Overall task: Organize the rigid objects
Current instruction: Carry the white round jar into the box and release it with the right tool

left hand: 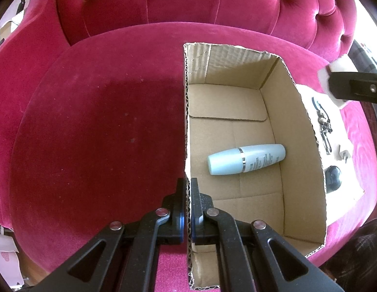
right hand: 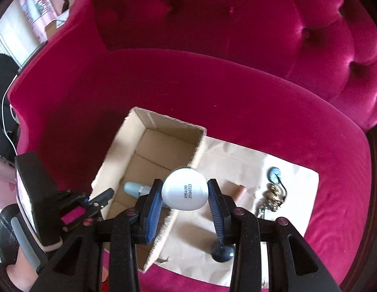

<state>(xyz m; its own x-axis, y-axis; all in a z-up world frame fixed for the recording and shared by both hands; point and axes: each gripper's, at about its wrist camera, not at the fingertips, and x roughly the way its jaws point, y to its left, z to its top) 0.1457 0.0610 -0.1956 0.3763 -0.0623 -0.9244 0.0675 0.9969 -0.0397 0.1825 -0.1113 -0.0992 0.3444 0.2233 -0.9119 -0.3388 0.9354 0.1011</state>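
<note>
Cardboard box (left hand: 297,126) sits open-topped on the seat of a crimson velvet armchair (left hand: 96,126), with the tufted backrest on the far side. Left gripper (left hand: 188,187) is clamped on the box's left wall near its near end, one finger outside and one inside, pads pressed flat against the corrugated edge. Inside the box a pale blue bottle (left hand: 246,159) with a silver band lies on its side on the floor, cap end pointing left.

Right gripper (right hand: 184,191) holds a white rounded container (right hand: 184,188) between its blue pads (right hand: 153,209), jaws part-way apart and pressed on its two sides. Printed black code shows on the container's upward face. In the right wrist view it sits above the box's right wall, roughly over the near part of the rim.

To the right of the box a sheet of brown paper (right hand: 239,160) is spread on the seat. On it lie a dark round object (right hand: 222,253) at the near edge, a small brown cylinder (right hand: 238,191), a bunch of keys (right hand: 272,197) and a blue-grey disc (right hand: 276,174) further off.
</note>
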